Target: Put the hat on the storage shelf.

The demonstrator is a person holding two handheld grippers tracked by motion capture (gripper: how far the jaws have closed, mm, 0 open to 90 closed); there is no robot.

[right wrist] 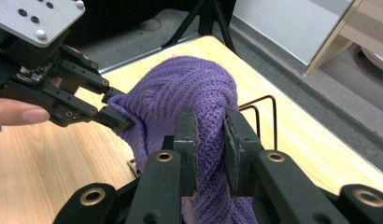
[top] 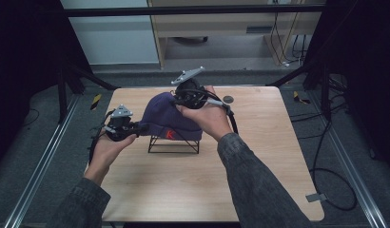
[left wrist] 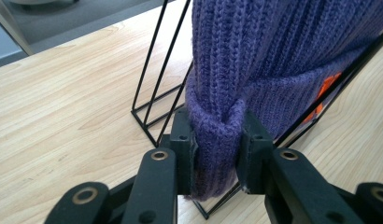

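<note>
Where the black wire stand (top: 174,144) sits near the middle of the wooden table (top: 259,161), we see a purple knitted hat (top: 167,118) draped over its top, the folded brim hanging down the sides and an orange letter patch (top: 170,135) facing us. The stand carries nothing but the hat.

Our left gripper (top: 136,128) comes in level from the left, and its jaws are pinched tight on a fold of the brim (left wrist: 217,140); in the left gripper view the knit bulges between the two pads, with thin wire bars (left wrist: 157,84) just behind it. Our right gripper (top: 176,100) reaches over the far side of the hat, its jaws likewise clamped on a bunch of the knit (right wrist: 210,135), and a curved wire end (right wrist: 266,112) shows just beyond.

A small dark round disc (top: 228,99) lies on the table near the far edge, close beside the right hand (top: 209,116). Cables trail from both grippers across the table.
</note>
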